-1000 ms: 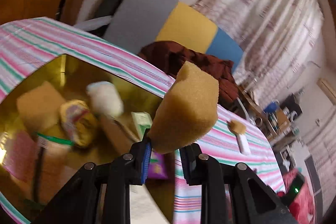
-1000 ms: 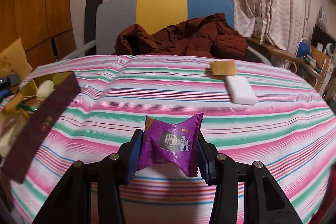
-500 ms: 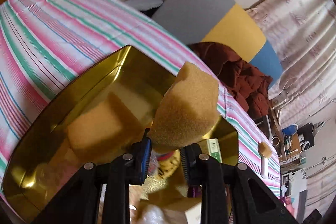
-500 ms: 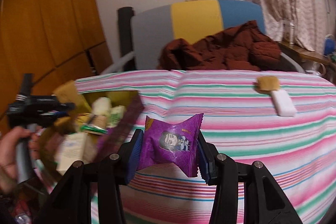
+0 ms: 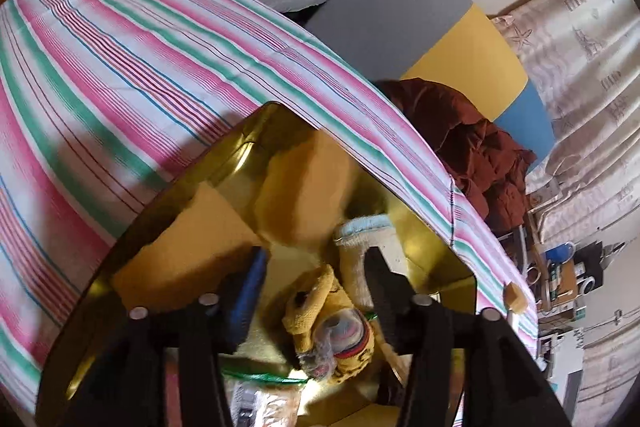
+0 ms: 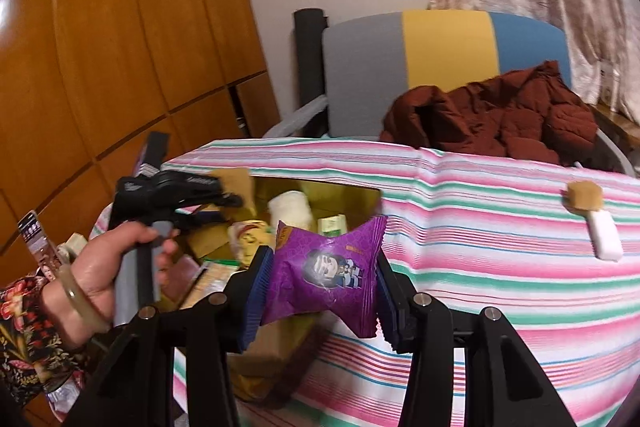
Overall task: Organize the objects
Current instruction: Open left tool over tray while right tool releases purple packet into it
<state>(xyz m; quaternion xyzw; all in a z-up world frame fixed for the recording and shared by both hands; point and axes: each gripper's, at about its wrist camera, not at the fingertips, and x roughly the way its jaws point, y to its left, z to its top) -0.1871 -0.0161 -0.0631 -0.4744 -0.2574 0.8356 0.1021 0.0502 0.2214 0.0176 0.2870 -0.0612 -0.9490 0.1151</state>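
Note:
My left gripper (image 5: 314, 287) hovers over the gold tin (image 5: 224, 147) with its jaws opening and nothing pressed between them. The yellow sponge (image 5: 308, 183) it carried is a blur just beyond the fingertips, inside the tin beside another sponge (image 5: 188, 251). A yellow knitted toy (image 5: 332, 331) and a white towel roll (image 5: 360, 247) lie below the fingers. My right gripper (image 6: 320, 287) is shut on a purple snack packet (image 6: 324, 271), held above the striped tablecloth (image 6: 480, 259) just right of the tin (image 6: 352, 193). From the right wrist, a hand (image 6: 120, 267) holds the left gripper (image 6: 180, 191).
A small sponge (image 6: 584, 197) and a white block (image 6: 606, 237) lie on the cloth at the far right. Behind the table a chair (image 6: 440, 47) carries a brown jacket (image 6: 500, 119). Wooden cupboards (image 6: 120, 27) stand at the left. The tin holds several packets.
The left jaws have come apart and the sponge has left them, dropping into the tin. The right gripper has risen and swung left toward the tin with the purple packet.

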